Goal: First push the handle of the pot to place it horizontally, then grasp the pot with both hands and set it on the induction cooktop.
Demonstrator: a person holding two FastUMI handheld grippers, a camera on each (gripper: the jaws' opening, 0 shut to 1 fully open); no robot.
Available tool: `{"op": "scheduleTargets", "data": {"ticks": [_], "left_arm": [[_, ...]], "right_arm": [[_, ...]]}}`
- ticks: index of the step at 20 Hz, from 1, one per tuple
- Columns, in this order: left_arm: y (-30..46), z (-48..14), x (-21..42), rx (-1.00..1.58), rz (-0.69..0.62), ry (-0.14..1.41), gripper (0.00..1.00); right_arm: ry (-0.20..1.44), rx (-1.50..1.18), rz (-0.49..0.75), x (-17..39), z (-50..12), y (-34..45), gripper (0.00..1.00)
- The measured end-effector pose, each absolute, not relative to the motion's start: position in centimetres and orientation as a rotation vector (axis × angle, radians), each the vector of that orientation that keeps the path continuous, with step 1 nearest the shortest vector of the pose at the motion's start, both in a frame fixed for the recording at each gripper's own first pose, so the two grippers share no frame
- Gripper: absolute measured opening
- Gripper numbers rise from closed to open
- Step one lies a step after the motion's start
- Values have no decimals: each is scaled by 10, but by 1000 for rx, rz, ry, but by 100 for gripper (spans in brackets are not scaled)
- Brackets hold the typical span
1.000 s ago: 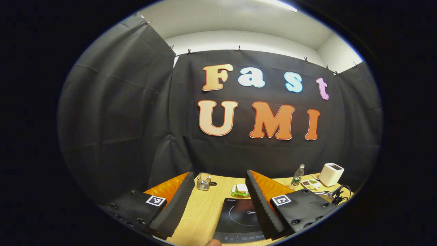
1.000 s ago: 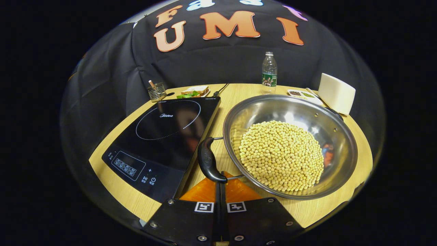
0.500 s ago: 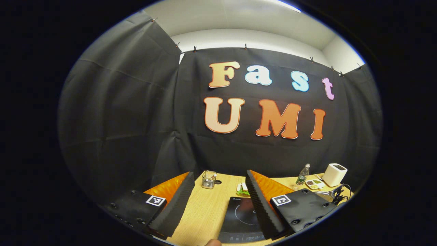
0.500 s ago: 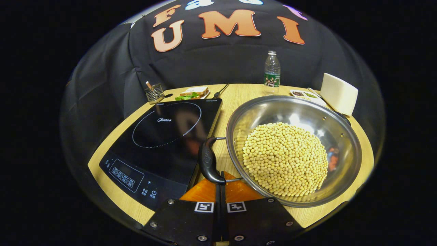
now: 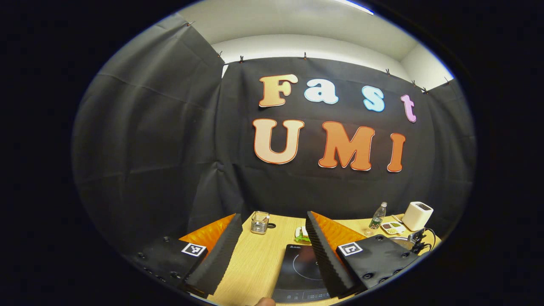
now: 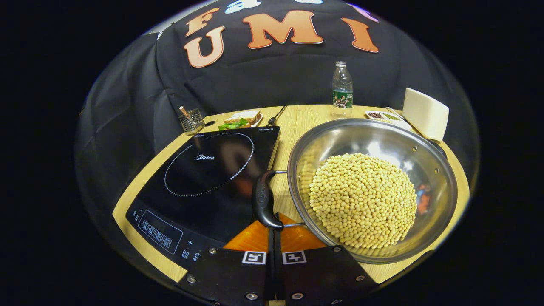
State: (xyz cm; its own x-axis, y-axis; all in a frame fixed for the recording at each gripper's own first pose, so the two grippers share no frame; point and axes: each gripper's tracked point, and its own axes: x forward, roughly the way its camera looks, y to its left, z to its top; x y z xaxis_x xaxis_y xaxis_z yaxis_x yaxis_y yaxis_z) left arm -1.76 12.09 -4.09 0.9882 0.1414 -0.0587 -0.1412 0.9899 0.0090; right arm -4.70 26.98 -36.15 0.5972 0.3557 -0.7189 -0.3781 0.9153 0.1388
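"Midea" is printed on the induction cooktop [image 6: 204, 170].

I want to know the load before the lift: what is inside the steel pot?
The pot holds a heap of small pale yellow beans. They cover most of its bottom; the bare steel wall shows around them. What lies under the heap cannot be seen.

Hidden behind the right finger [image 5: 327, 255] of the left hand-held gripper [image 5: 272, 250]: part of the cooktop [image 5: 297, 272] (pot [image 5: 403, 243] barely peeking beyond).
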Motion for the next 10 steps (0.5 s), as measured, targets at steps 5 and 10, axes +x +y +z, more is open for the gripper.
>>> {"op": "scheduleTargets", "data": {"ticks": [5, 10], "left_arm": [[122, -40, -18, 12, 145, 61, 97], [128, -36, -23, 26, 163, 49, 97]], "right_arm": [[811, -16, 396, -34, -362, 271, 0], [800, -3, 365, -22, -362, 269, 0]]}}
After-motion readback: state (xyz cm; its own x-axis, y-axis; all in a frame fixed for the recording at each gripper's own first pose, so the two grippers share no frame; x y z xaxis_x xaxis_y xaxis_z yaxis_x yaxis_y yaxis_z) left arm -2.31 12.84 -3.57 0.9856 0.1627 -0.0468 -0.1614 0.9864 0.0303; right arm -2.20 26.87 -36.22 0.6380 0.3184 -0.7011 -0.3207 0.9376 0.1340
